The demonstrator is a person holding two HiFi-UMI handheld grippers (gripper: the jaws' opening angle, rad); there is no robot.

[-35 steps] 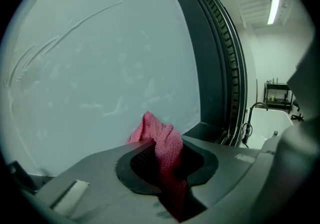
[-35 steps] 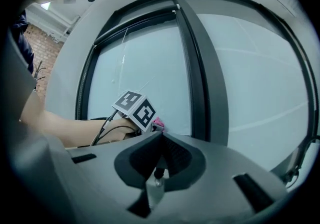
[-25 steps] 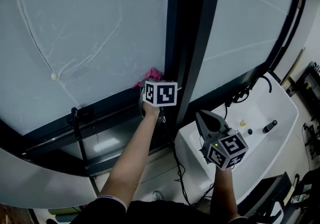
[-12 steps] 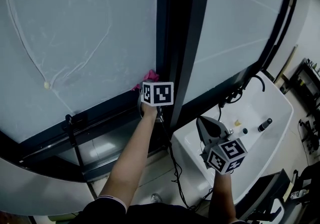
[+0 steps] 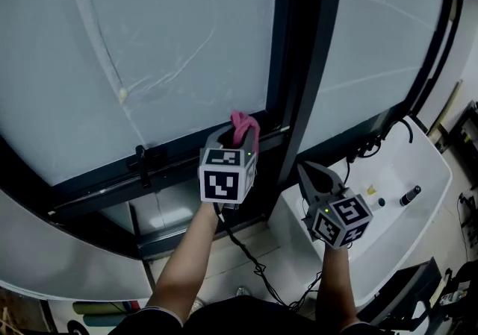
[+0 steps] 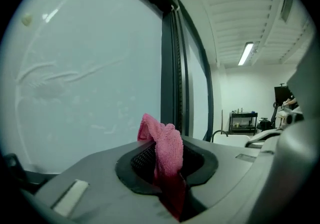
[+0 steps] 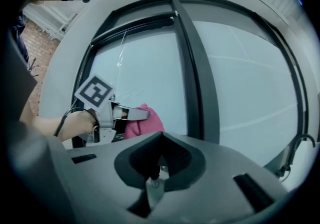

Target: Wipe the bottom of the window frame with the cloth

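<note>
— Where was the pink terry cloth?

— Pinched in the left gripper. Its jaws were pressed onto the cloth's lower part, and the rest of the cloth stood up above them in a crumpled fold.

— And where was that against the window?

— In the head view, the cloth sat over the bottom rail of the dark window frame. It was just left of the dark vertical post, with the frosted glass pane rising behind it. I could not tell whether the cloth touched the rail or was just short of it.

— What about the other hand?

— The right gripper was held lower and to the right, apart from the frame. Its jaws were pressed together with nothing between them. They pointed up toward the window, so its own view showed the left gripper and the cloth in front of the glass.

— Was anything else nearby?

— A white basin lay under the right-hand pane, with a black curved tap at its back edge. A small black handle stood on the bottom rail, well to the left of the cloth.
</note>
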